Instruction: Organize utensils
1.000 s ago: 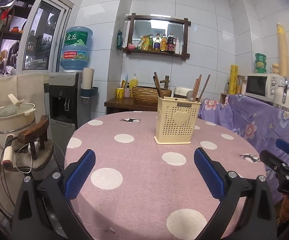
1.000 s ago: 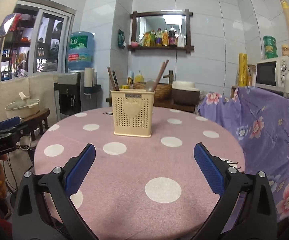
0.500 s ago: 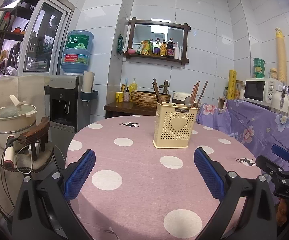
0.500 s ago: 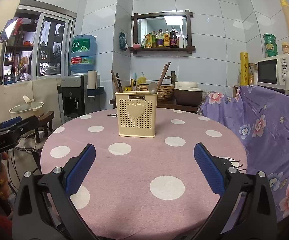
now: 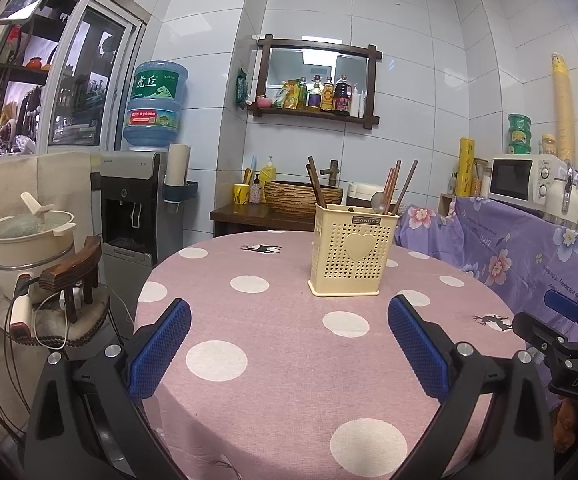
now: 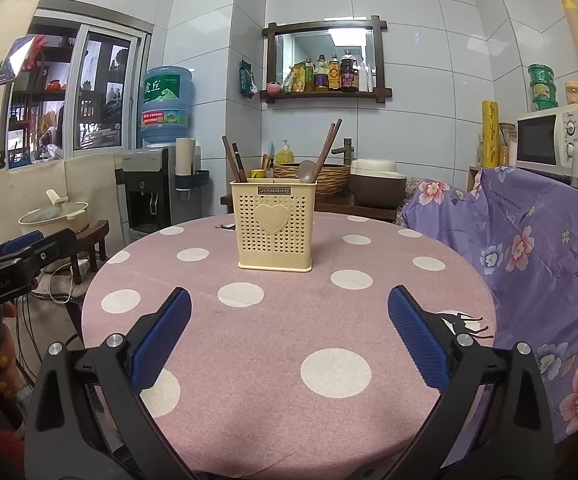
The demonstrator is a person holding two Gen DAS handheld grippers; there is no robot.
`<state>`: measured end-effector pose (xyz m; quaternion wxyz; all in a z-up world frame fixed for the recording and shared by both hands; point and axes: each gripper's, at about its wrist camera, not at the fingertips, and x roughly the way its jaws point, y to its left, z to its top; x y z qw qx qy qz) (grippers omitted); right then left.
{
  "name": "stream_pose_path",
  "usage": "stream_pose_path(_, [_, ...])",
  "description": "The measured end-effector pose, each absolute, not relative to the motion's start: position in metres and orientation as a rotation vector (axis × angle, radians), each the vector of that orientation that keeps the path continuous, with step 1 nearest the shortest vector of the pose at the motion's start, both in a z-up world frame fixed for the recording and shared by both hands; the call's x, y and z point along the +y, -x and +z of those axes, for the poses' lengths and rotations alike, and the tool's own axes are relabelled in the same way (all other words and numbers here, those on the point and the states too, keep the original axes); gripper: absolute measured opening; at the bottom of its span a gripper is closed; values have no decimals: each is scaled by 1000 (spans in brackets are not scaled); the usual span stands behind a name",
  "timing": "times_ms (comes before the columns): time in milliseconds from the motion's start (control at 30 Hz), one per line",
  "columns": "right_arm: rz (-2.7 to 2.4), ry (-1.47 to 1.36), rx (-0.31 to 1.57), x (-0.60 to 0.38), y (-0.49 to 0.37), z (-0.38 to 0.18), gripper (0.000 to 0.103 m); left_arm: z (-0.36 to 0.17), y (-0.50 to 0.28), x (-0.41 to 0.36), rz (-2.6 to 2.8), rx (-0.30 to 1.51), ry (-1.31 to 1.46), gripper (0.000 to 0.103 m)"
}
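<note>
A cream perforated utensil holder (image 5: 351, 250) with a heart on its front stands upright on the round pink polka-dot table (image 5: 273, 344). It also shows in the right wrist view (image 6: 275, 226). Brown chopsticks (image 5: 399, 186) and a metal spoon (image 5: 378, 201) stand in it. My left gripper (image 5: 289, 344) is open and empty over the near table edge. My right gripper (image 6: 289, 334) is open and empty, well short of the holder. The right gripper shows at the right edge of the left wrist view (image 5: 565, 336).
A purple floral cloth (image 6: 537, 240) covers a counter on the right, with a microwave (image 5: 523, 178) on it. A water dispenser (image 5: 135, 200) and a pot (image 5: 29, 240) on a stool stand to the left. A woven basket (image 5: 303, 196) sits behind the table.
Both grippers have drawn back and tilted up a little, so the holder sits slightly farther away. Both stay open and empty.
</note>
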<state>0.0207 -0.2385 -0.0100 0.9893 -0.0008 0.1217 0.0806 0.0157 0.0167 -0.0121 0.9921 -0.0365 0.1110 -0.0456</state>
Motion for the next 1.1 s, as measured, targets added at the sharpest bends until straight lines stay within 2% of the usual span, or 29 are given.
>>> stream_pose_path(1100, [170, 2, 252, -234, -20, -13, 97, -11, -16, 11, -117, 233, 70, 98])
